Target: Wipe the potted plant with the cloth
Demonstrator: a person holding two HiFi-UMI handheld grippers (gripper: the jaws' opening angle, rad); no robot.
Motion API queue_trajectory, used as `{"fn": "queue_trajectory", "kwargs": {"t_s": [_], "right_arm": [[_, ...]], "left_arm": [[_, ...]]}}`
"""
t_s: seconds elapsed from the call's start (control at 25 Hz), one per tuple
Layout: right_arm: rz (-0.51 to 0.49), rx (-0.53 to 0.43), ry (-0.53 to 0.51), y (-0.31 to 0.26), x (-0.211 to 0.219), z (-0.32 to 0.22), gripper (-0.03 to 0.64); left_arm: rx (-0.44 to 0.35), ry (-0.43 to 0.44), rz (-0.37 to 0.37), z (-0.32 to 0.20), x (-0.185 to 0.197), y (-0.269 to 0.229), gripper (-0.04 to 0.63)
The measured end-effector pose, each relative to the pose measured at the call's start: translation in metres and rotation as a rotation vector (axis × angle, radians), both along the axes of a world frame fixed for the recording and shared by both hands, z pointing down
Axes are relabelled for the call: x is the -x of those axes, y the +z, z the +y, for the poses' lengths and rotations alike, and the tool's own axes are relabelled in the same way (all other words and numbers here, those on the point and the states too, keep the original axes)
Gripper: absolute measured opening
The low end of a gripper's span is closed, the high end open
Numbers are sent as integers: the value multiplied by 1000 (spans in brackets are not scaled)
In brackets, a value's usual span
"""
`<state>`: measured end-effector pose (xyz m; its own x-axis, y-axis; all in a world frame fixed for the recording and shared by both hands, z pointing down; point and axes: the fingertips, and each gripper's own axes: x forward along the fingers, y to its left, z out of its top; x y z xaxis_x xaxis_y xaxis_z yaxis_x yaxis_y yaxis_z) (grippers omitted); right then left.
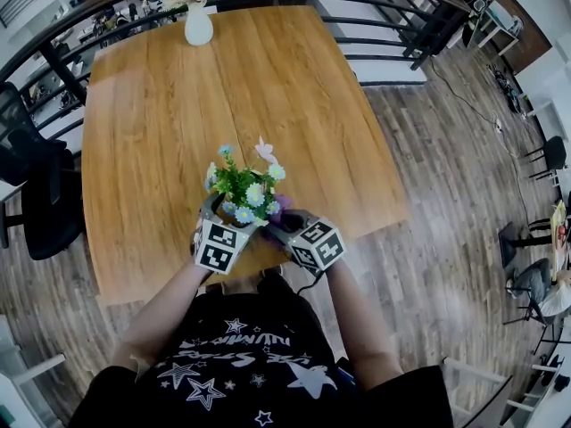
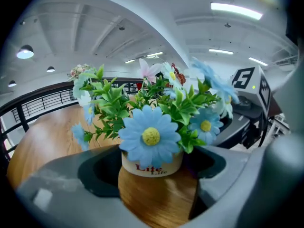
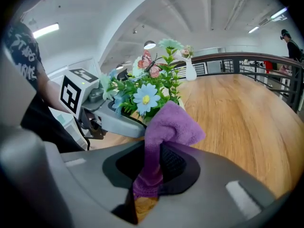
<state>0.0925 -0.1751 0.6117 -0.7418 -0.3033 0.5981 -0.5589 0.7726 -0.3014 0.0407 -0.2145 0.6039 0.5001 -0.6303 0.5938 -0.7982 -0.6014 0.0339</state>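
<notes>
A small potted plant (image 1: 245,188) with blue daisies, green leaves and a white pot (image 2: 152,164) stands near the front edge of the wooden table (image 1: 268,78). My left gripper (image 1: 214,217) reaches it from the left, and in the left gripper view its jaws (image 2: 153,167) sit on either side of the pot and hold it. My right gripper (image 1: 290,226) comes from the right, shut on a purple cloth (image 3: 171,122). The cloth (image 1: 285,205) rises from the jaws (image 3: 152,170) and its folded top touches the plant's (image 3: 145,96) right side.
A white vase (image 1: 198,20) of flowers stands at the table's far edge. A black railing (image 1: 375,25) runs behind the table and a black chair (image 1: 40,194) sits at its left. The table's front edge (image 1: 268,270) lies just under both grippers.
</notes>
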Motion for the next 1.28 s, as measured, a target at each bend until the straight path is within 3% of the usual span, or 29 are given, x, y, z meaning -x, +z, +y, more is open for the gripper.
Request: {"fn": "queue_trajectory", "kwargs": {"t_s": [0.52, 0.8, 1.12, 1.28], "right_arm": [[27, -4, 162, -1, -27, -27, 78], [40, -13, 236, -1, -36, -45, 78], [46, -8, 259, 3, -42, -51, 80], [47, -10, 255, 1, -42, -51, 80]], "left_arm": [[53, 157, 5, 35, -15, -3, 459], [80, 193, 44, 46, -26, -4, 459], [64, 214, 40, 54, -22, -3, 460], [73, 234, 1, 57, -4, 7, 460]]}}
